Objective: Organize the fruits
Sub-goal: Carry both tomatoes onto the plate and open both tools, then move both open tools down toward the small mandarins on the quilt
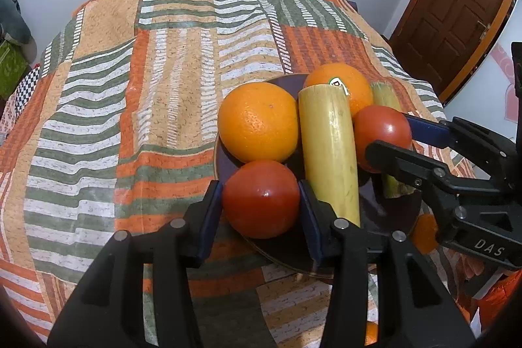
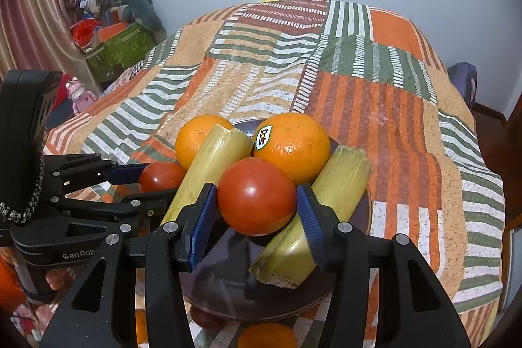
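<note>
Both tomatoes sit on the dark plate (image 1: 225, 165) among oranges and stalks. Left gripper (image 1: 261, 201) clamps near tomatoes' left one (image 1: 261, 198); right gripper (image 2: 257, 204) grasps the other tomato (image 2: 256, 196).

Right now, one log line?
left gripper: jaws on left tomato | right gripper: jaws on right tomato | oranges on plate

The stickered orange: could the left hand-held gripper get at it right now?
Probably not: the left hand-held gripper is full, gripping the near tomato, and the stickered orange lies at the plate's far side, behind a yellow stalk.
</note>
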{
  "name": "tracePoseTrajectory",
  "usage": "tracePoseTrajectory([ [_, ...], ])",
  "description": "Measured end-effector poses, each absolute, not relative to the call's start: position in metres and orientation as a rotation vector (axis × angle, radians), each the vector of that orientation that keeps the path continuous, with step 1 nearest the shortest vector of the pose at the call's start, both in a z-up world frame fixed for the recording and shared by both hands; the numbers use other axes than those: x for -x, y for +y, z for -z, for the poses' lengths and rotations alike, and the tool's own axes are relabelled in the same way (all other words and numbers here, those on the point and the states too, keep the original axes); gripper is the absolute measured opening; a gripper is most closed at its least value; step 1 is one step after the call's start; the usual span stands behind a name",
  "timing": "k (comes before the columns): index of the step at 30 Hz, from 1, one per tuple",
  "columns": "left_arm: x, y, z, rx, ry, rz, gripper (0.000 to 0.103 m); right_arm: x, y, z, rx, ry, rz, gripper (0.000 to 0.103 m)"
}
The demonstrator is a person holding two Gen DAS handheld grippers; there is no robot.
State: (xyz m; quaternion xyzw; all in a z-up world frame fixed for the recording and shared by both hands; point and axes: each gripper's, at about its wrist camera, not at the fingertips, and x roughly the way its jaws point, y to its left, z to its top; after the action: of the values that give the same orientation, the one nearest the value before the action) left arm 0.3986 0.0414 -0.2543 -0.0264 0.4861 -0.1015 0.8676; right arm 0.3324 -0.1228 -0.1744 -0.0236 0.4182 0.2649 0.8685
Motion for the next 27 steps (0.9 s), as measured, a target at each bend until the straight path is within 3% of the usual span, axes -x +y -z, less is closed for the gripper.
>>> tracePoseTrajectory([
  [12, -0.382, 0.043, 0.236, 0.05, 0.99, 0.191, 0.05, -0.321, -0.126, 0.157, 0.056, 0.835, -0.551, 0.048],
  [27, -0.325, 0.039, 0.178, 0.029, 0.883, 0.156, 0.063, -0.278, -0.156, 0.13, 0.072, 0.818, -0.522, 0.048],
])
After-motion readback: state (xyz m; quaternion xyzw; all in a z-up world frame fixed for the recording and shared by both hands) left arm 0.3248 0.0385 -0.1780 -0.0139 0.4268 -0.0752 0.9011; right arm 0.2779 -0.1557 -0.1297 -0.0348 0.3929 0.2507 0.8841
